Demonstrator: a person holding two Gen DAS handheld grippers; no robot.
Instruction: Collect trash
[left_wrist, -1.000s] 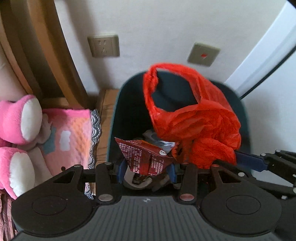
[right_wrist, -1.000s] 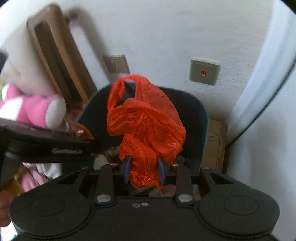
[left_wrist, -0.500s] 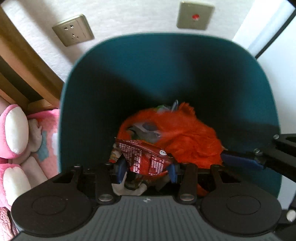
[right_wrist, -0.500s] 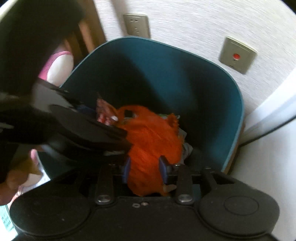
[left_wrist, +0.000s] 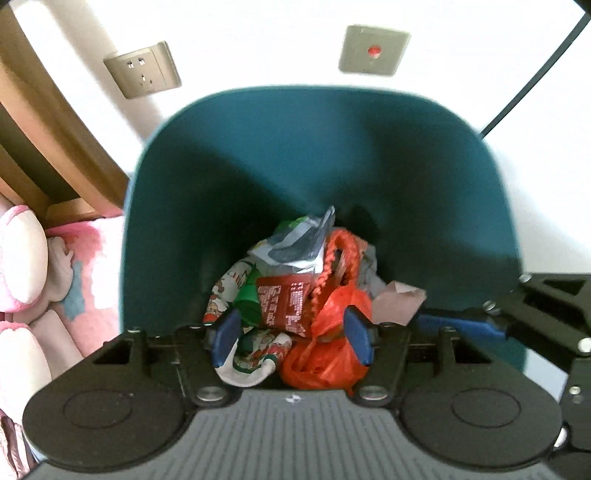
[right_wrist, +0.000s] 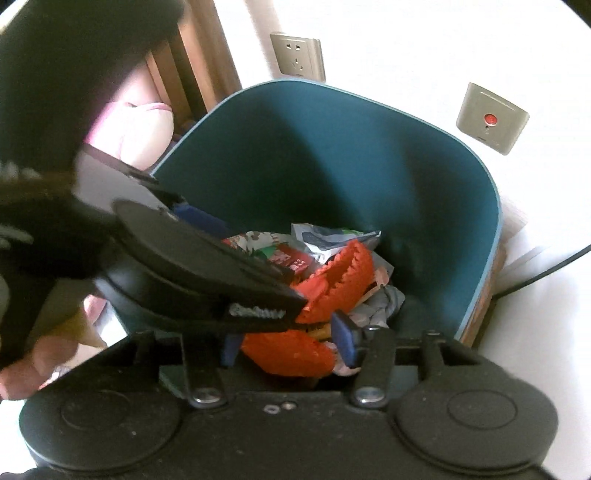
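Both my tongs hang over the dark teal plastic bin (left_wrist: 317, 155). Left tongs (left_wrist: 291, 334) spread apart, empty; right tongs (right_wrist: 290, 345) likewise, crumpled orange-red plastic bag (right_wrist: 332, 280) lying loose below.

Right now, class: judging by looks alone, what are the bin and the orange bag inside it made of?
Bin: apparently moulded plastic, dark teal, smooth matte walls with one continuous rounded rim. Orange bag: thin plastic film, slightly glossy, crumpled into sharp creases with a frilled edge, as seen from the left wrist.
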